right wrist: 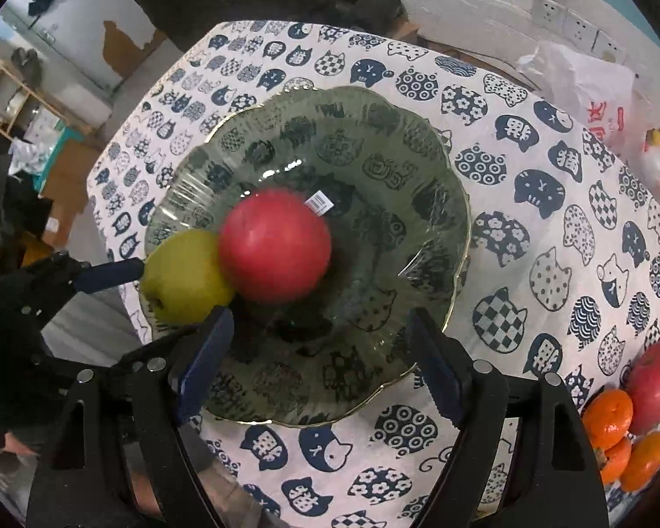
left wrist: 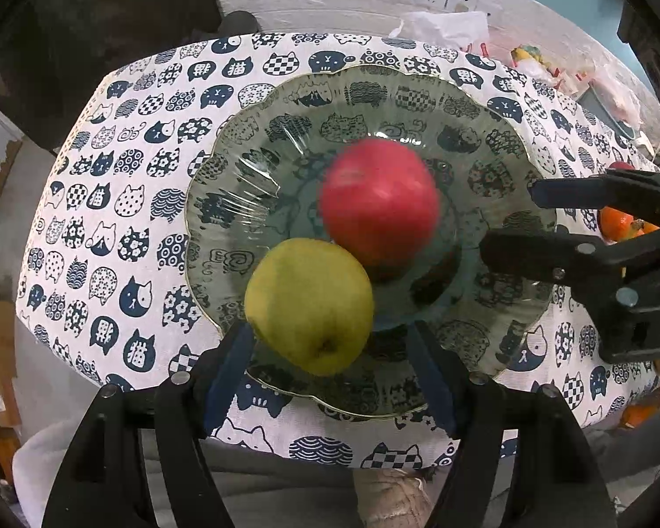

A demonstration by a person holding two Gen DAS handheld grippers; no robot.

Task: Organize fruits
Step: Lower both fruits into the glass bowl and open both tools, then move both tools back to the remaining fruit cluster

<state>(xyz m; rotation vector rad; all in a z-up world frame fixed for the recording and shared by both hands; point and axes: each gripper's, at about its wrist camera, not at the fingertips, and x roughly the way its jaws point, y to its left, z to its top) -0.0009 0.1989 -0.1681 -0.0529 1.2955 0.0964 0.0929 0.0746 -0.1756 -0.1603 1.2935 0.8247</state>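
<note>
A green glass plate (left wrist: 497, 141) (right wrist: 418, 141) with a scalloped rim sits on the cat-print tablecloth. A red apple (left wrist: 378, 202) (right wrist: 275, 246), blurred in both views, lies near its middle. A yellow-green apple (left wrist: 308, 303) (right wrist: 185, 281) rests at the plate's near-left edge. My left gripper (left wrist: 328, 330) stands open around that apple: the left finger (right wrist: 110, 275) is against it, while a gap shows at the other. My right gripper (right wrist: 321, 317) (left wrist: 508, 222) is open over the plate's near side, short of the red apple, with nothing between its fingers.
A second red apple (right wrist: 655, 378) and several oranges (right wrist: 607, 416) (left wrist: 616, 222) lie on the cloth to the right of the plate. Plastic bags (right wrist: 594, 101) are piled at the back right. The table's edge runs close below the plate (left wrist: 286, 449).
</note>
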